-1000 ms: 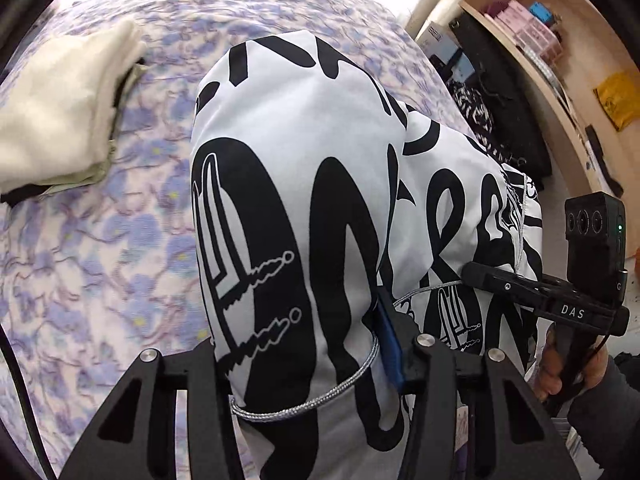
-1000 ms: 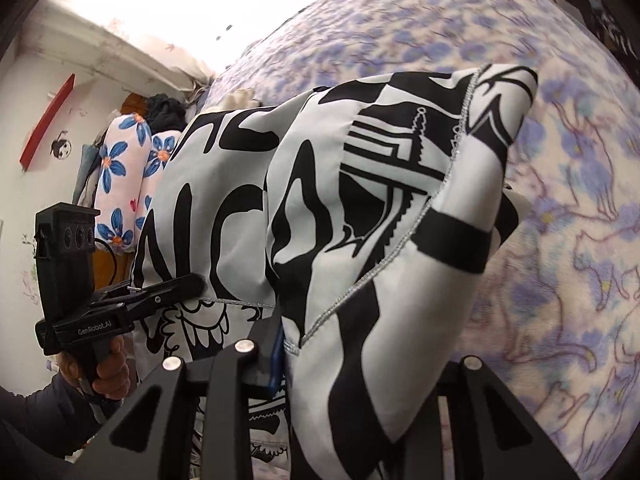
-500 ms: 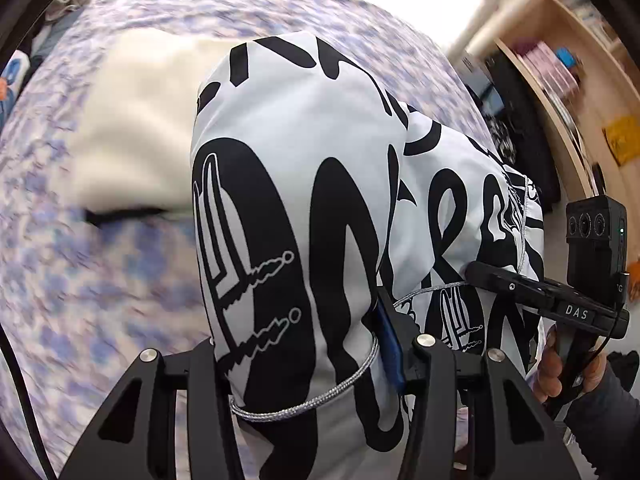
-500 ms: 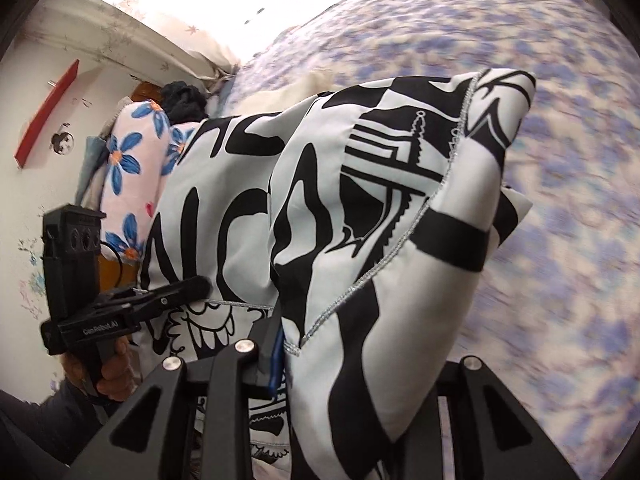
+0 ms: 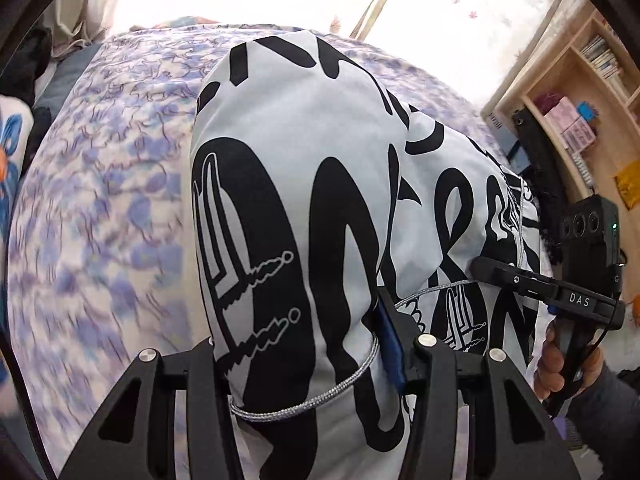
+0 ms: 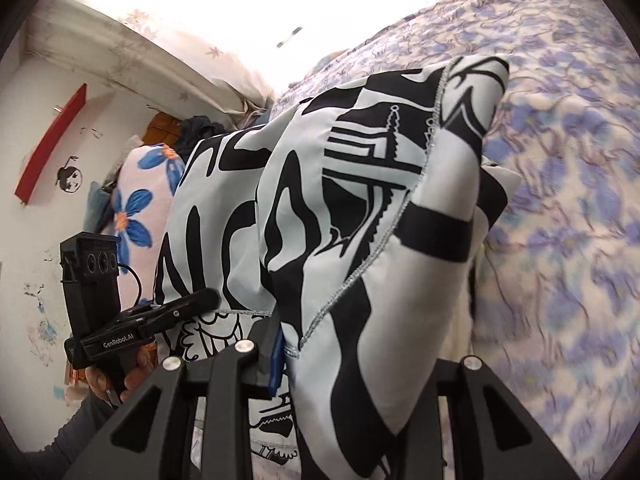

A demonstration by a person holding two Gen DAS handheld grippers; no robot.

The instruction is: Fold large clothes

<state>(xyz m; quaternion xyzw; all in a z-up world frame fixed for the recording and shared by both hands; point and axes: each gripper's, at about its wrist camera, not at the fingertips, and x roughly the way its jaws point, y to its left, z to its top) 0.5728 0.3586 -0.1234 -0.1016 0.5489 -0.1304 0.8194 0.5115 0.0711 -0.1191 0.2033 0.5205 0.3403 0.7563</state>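
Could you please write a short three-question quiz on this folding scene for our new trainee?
1. True or false: both grippers are shut on the black-and-white patterned garment.
2. Multiple choice: the surface below the garment is A) a wooden floor, B) a bedspread with a purple floral print, C) a glass table.
3. Fill in: in the left wrist view, at the right edge beyond the bed stands a wooden ____.

Key
1. True: the left gripper and the right gripper each pinch bunched fabric.
2. B, the bedspread.
3. Shelf unit, with boxes on it.
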